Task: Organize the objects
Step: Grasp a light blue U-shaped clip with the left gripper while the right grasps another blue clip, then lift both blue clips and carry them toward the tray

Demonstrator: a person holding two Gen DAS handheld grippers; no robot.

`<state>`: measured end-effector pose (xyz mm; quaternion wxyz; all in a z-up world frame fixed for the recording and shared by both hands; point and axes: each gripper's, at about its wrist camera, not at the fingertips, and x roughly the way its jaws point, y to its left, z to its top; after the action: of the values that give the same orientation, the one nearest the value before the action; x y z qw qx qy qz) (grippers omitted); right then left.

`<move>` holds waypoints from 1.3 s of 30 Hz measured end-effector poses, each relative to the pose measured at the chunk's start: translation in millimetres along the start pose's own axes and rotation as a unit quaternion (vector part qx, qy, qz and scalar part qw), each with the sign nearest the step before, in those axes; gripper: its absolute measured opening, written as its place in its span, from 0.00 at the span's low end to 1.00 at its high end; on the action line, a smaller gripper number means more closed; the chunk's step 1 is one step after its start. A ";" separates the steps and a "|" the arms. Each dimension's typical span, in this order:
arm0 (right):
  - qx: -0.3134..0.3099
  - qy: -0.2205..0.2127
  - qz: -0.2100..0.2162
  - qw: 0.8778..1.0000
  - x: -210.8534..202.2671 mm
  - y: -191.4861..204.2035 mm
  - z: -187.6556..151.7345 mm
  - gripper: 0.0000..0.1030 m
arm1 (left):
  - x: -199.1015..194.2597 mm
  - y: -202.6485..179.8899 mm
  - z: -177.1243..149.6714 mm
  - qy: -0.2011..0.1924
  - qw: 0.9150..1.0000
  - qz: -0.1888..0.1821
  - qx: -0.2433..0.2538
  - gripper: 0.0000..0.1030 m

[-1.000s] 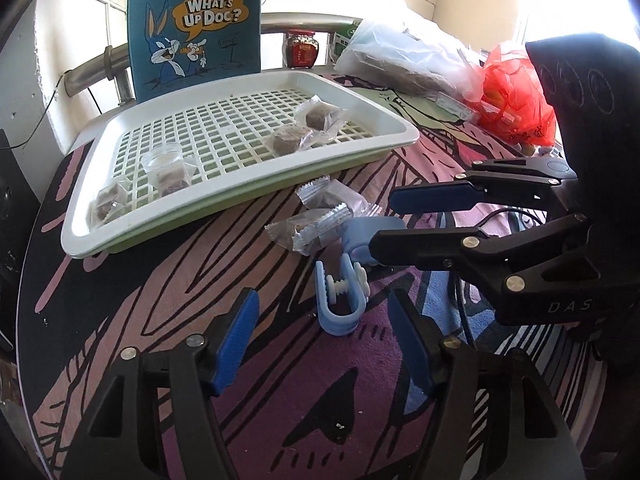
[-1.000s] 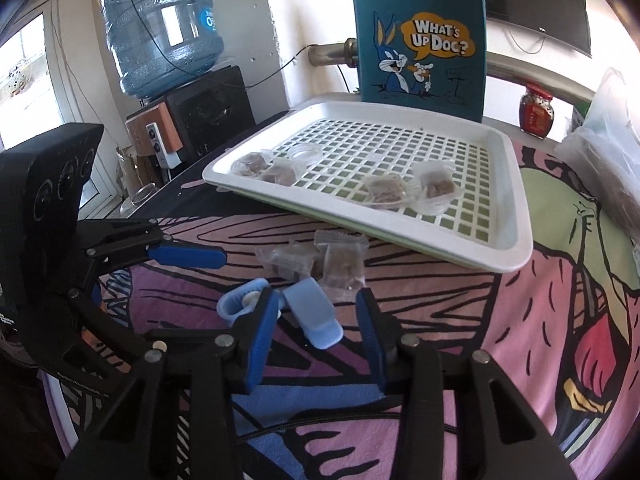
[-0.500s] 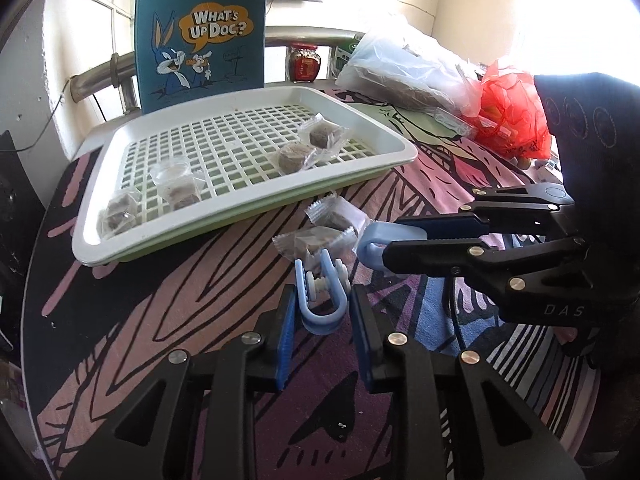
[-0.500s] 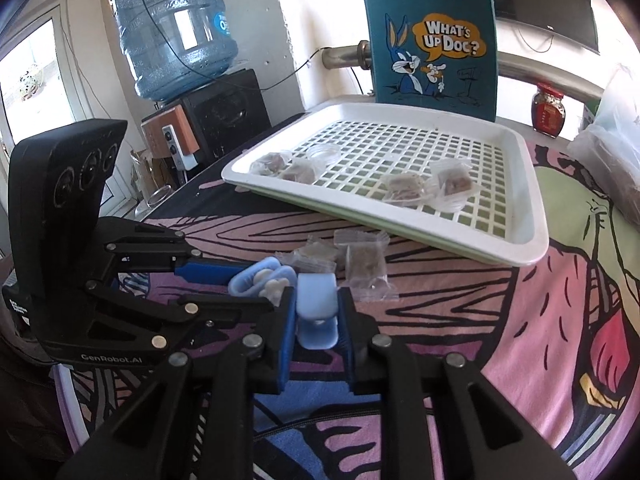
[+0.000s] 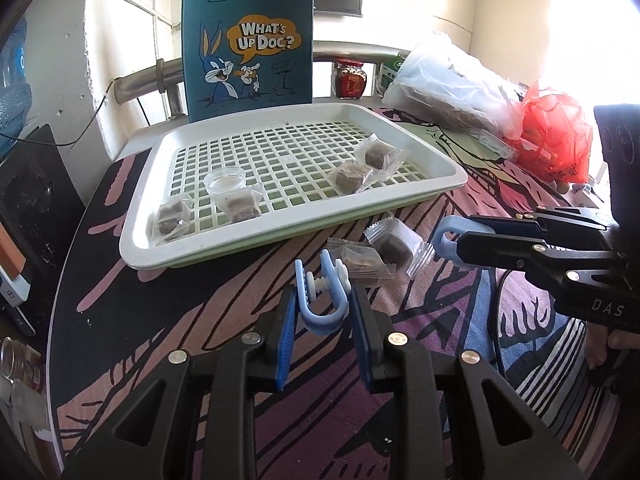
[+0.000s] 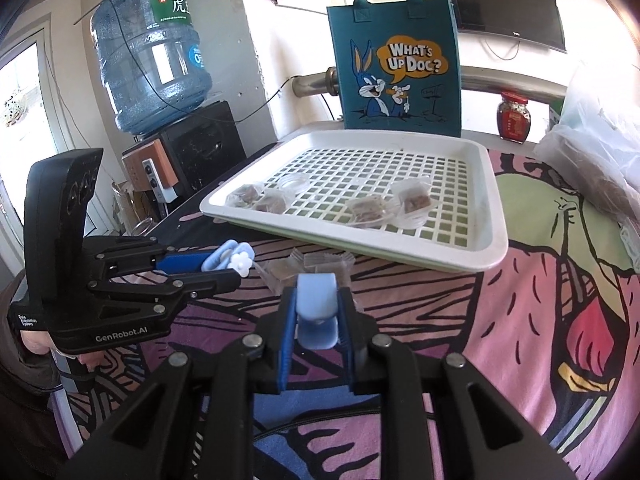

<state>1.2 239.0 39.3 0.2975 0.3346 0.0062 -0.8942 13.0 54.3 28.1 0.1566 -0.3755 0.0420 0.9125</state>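
My left gripper [image 5: 323, 312] is shut on a light blue clip [image 5: 320, 296] with white teeth, held above the patterned cloth; it also shows in the right wrist view [image 6: 228, 258]. My right gripper [image 6: 316, 312] is shut on a second light blue clip [image 6: 317, 304], seen from the left wrist view [image 5: 448, 236]. Two wrapped brown cubes [image 5: 376, 250] lie on the cloth between the grippers and the white grid tray [image 5: 440, 160]. The tray holds several wrapped cubes [image 5: 352, 176] and a small clear cup [image 5: 225, 180].
A teal "What's Up Doc?" bag [image 5: 248, 44] stands behind the tray. A red jar [image 5: 349, 80], a clear plastic bag [image 5: 452, 80] and a red bag [image 5: 556, 136] sit at the back right. A water bottle [image 6: 148, 56] stands left on a black cabinet.
Both grippers closed on the blue clips and lifted them off the cloth. The wrapped cubes on the cloth stayed in place.
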 end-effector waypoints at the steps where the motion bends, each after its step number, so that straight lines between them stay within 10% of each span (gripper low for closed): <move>1: 0.000 0.000 0.000 1.000 -0.2 -0.2 0.1 0.19 | 0.3 -0.4 0.1 0.001 1.000 0.001 -0.001 0.24; 28: 0.002 -0.036 -0.030 0.999 -13.2 0.6 -2.0 0.19 | -14.1 17.3 -1.6 -0.041 0.998 -0.019 -0.047 0.24; 39: 0.008 -0.040 -0.006 0.999 -14.8 -3.4 -2.1 0.19 | -35.6 12.4 -5.7 -0.096 0.994 0.041 -0.040 0.24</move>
<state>9.5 250.1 46.0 0.2897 0.3004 -0.0106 -0.9087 36.7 32.4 48.5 0.1071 -0.2899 0.0055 0.9510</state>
